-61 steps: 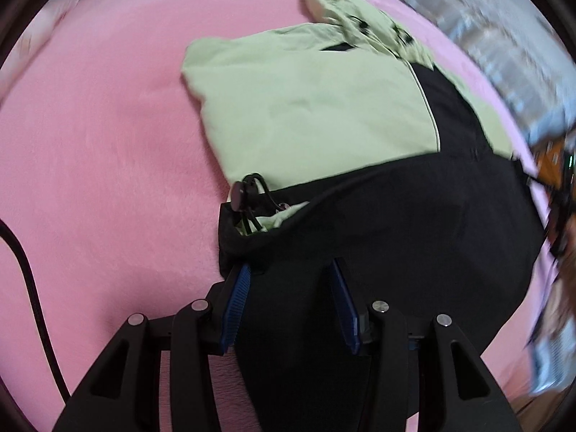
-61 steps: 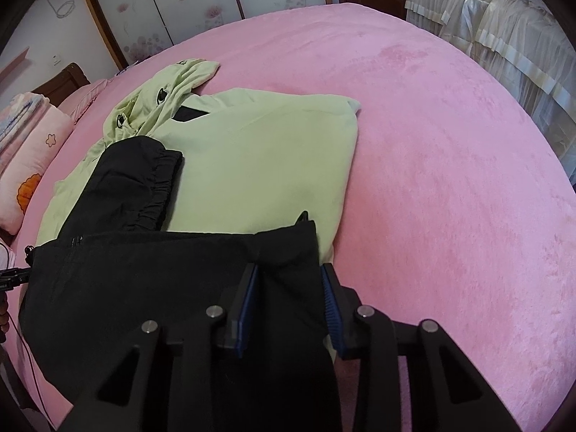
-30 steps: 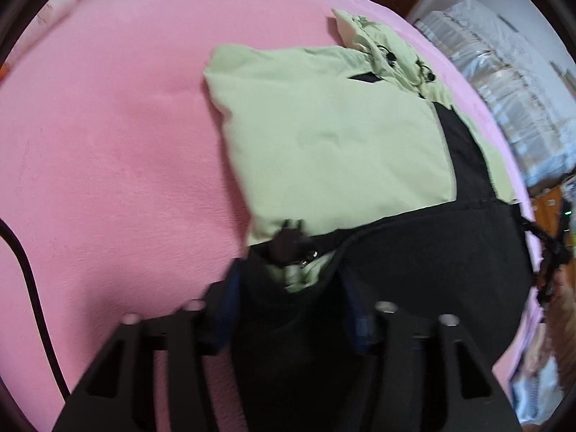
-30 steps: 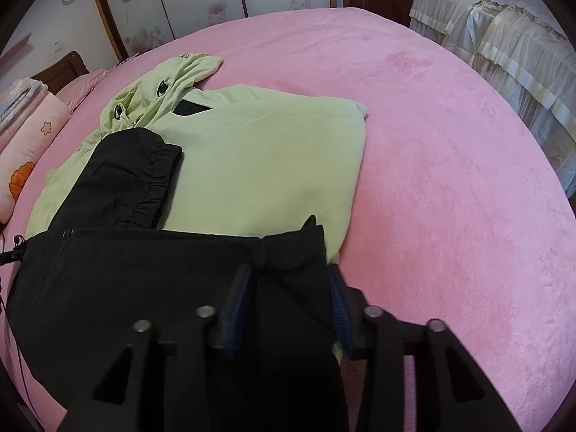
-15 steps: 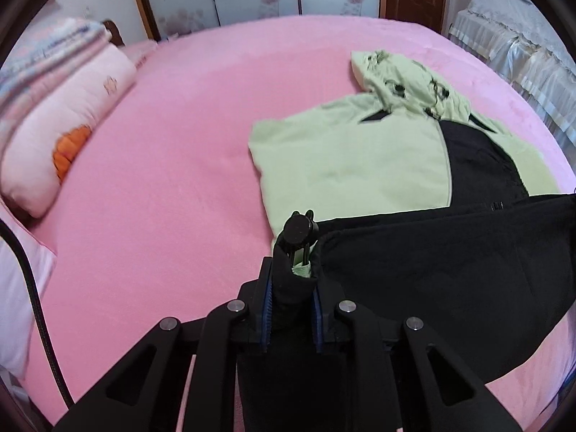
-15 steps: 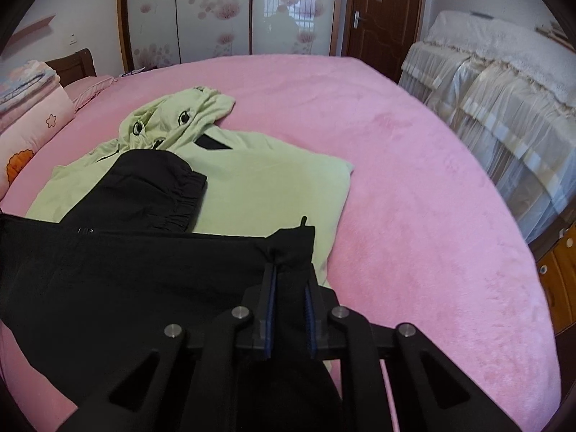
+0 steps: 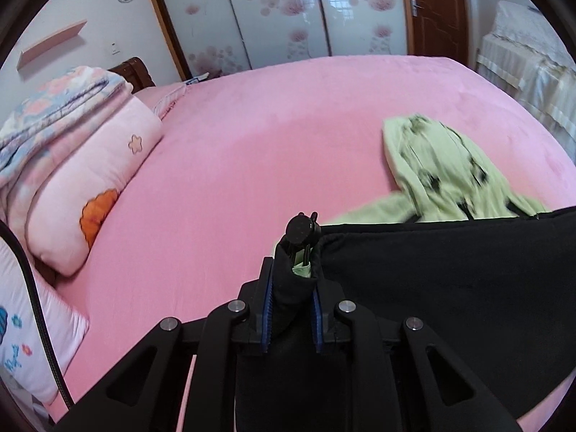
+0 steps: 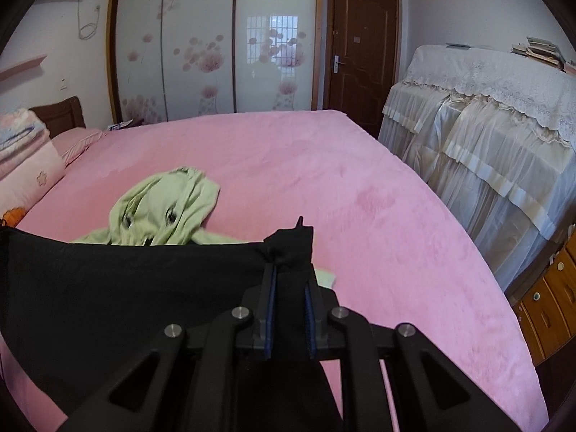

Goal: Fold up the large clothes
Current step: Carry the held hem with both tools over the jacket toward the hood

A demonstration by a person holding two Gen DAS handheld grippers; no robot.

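Your left gripper [image 7: 291, 289] and right gripper [image 8: 289, 293] each pinch a corner of the black hem [image 8: 151, 252], stretched low across both views. The jacket [image 7: 442, 288] is soft and droopy, so keep gripping those corners over the pink bed [image 8: 324, 180].

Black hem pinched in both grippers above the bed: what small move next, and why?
Probably carry the black hem forward toward the green hood and lower it. The left gripper and right gripper each clamp a corner, holding the edge taut above the pink bed.
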